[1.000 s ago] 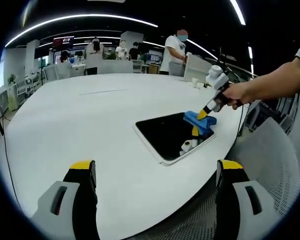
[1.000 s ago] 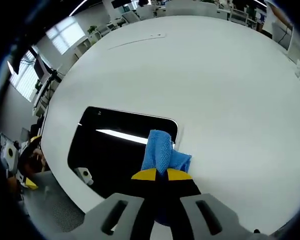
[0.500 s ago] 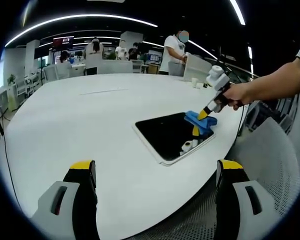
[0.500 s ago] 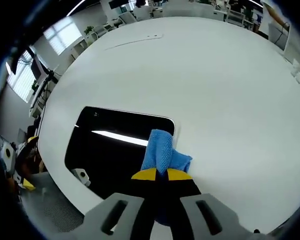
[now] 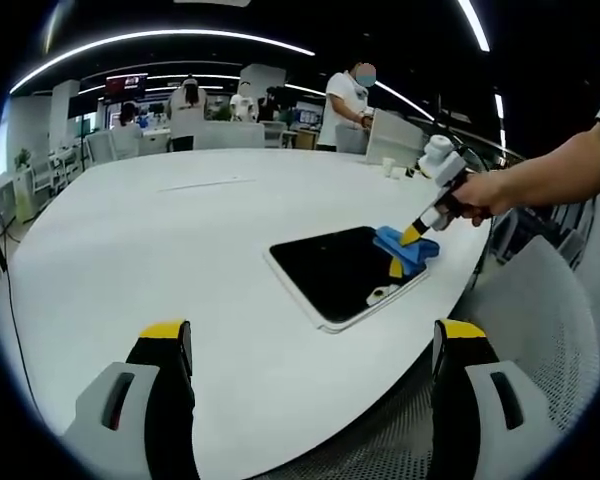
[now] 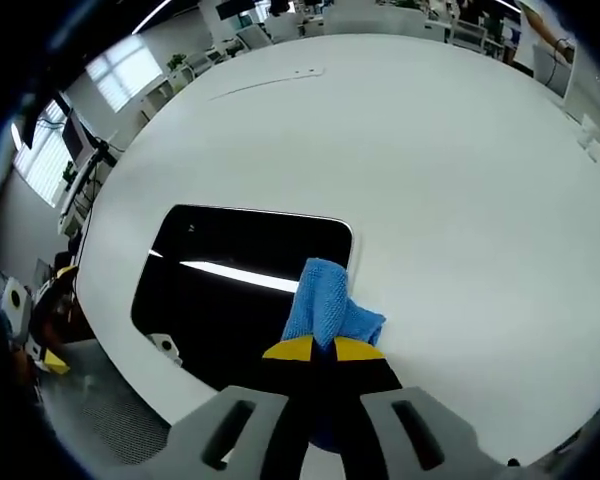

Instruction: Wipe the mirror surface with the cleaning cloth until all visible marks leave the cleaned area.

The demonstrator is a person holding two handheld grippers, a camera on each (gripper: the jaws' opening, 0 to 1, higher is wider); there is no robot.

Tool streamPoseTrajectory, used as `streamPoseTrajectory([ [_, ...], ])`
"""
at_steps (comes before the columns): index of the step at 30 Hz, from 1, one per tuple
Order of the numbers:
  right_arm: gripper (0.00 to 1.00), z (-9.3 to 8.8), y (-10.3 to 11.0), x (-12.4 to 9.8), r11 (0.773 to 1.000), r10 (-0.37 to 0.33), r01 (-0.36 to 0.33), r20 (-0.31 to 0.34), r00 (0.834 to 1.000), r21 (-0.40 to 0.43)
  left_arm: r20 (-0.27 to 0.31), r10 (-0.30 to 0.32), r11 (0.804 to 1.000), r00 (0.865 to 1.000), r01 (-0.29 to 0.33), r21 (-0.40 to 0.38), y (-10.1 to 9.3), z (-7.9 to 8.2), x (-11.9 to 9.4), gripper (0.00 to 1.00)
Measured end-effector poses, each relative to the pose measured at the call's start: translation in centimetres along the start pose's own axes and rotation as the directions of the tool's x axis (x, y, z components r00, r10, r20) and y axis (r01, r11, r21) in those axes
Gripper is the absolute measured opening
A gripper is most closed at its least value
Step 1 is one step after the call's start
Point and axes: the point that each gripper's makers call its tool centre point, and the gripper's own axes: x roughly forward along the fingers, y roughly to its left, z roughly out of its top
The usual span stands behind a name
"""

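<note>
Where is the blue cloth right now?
The blue cloth is pinched in the right tool, pressed on the mirror's edge, on the white table.

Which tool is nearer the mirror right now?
Right. The right tool, shut on the blue cloth, is over the mirror at its corner. The left tool hangs open back at the table edge, apart from the mirror.

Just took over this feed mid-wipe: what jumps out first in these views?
The dark mirror lies flat near the edge of the big white table. The right claw is shut on a blue cloth at the mirror's corner. The left claw hangs open over the near table edge.
</note>
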Motion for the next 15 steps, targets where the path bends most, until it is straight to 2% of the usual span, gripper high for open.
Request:
streamPoseTrajectory([
  [15, 0.0, -1.4, 0.3, -0.4, 1.0, -0.001, 0.001, -0.008, 1.0, 0.031, 0.003, -0.006, 1.0, 1.0, 0.006, 0.011, -0.2, 0.1, 0.0, 0.99],
])
